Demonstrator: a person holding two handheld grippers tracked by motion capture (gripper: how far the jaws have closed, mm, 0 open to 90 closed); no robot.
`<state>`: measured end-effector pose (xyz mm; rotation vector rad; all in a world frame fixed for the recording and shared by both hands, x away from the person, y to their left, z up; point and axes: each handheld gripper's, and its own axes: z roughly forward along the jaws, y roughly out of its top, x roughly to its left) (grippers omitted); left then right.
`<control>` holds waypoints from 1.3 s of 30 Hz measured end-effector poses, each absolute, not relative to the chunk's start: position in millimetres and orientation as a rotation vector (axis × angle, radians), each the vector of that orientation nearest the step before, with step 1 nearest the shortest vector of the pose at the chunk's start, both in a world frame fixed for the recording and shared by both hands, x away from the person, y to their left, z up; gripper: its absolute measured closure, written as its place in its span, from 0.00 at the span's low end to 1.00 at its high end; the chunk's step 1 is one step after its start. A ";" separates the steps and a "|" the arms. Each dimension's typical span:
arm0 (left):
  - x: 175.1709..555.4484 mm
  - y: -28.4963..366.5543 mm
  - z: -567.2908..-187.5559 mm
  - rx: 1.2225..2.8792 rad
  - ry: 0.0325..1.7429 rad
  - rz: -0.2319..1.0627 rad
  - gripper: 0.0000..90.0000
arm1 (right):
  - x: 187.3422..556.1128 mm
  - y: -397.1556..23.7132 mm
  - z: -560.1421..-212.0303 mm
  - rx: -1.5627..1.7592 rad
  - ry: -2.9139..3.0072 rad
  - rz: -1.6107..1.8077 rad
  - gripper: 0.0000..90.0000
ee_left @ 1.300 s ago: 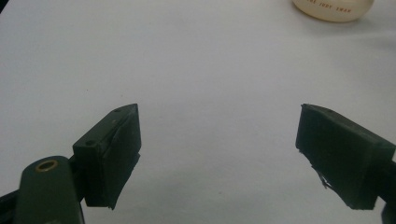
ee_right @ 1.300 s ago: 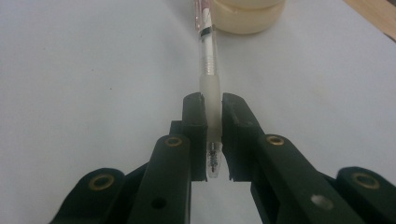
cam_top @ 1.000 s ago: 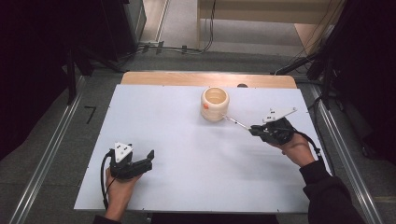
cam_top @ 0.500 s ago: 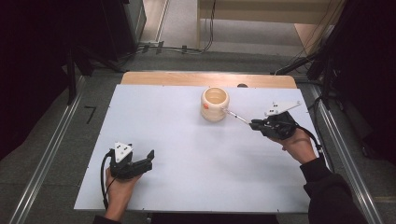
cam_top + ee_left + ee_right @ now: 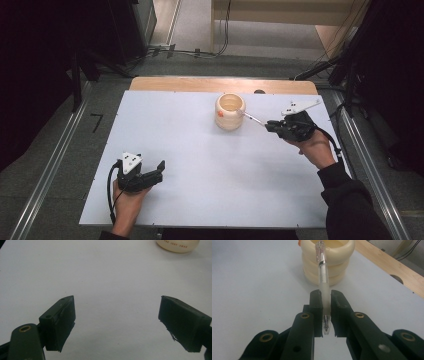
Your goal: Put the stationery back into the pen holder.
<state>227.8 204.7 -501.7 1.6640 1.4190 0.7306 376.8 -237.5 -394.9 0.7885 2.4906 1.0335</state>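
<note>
While jaws pinch one pen (image 5: 323, 287), one cup (image 5: 230, 111)

We see a clear glossy plastic pen (image 5: 322, 277), a smooth cream ridged cup (image 5: 230, 111), matt white tabletop (image 5: 200, 165), bare wood at its far edge (image 5: 200, 84)

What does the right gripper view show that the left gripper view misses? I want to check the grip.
Right gripper view: the right gripper shut on a clear plastic pen, whose far end reaches the rim of the cream ribbed cup.
Left gripper view: the left gripper, open with nothing between its jaws.
Both: the cup and the white table top.
</note>
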 end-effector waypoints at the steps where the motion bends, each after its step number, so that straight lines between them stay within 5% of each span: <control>1: 227.7 204.8 -501.7 1.665 1.419 0.730 0.17 | 376.9 -236.9 -394.1 0.796 2.488 1.035 0.87; 39: 227.6 206.4 -500.6 1.659 1.414 0.731 0.17 | 412.2 -198.4 -372.0 0.801 2.462 1.000 0.87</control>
